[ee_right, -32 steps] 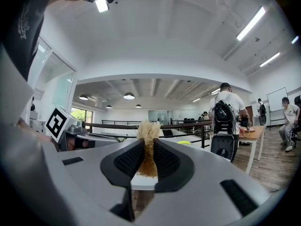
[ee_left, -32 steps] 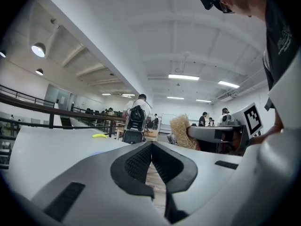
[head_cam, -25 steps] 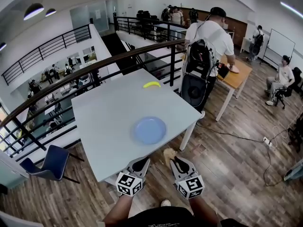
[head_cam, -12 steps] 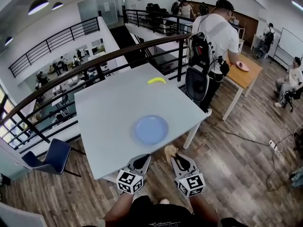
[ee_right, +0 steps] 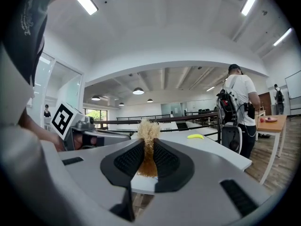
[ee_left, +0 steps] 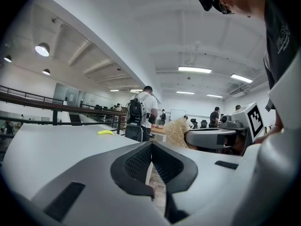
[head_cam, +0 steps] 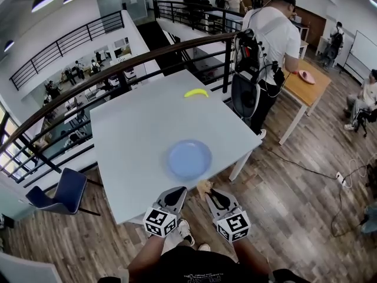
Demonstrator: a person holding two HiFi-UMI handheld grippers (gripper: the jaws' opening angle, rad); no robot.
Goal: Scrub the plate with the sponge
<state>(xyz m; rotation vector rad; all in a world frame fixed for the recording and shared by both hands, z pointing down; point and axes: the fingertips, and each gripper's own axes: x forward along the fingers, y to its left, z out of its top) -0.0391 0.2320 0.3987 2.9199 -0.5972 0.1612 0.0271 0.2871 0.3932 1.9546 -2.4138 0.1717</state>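
In the head view we see the blue plate (head_cam: 188,158) lying on the white bench (head_cam: 135,134) close to its near edge, a banana (head_cam: 196,92) by the far edge, and the left hand-held gripper (head_cam: 178,192) and right hand-held gripper (head_cam: 210,194) just off the near edge. In the left gripper view, the left hand-held gripper (ee_left: 151,147) has its pads pressed together on nothing. In the right gripper view, the right hand-held gripper (ee_right: 148,147) is clamped on the tan fibrous sponge (ee_right: 149,130), whose tuft sticks out past the tips.
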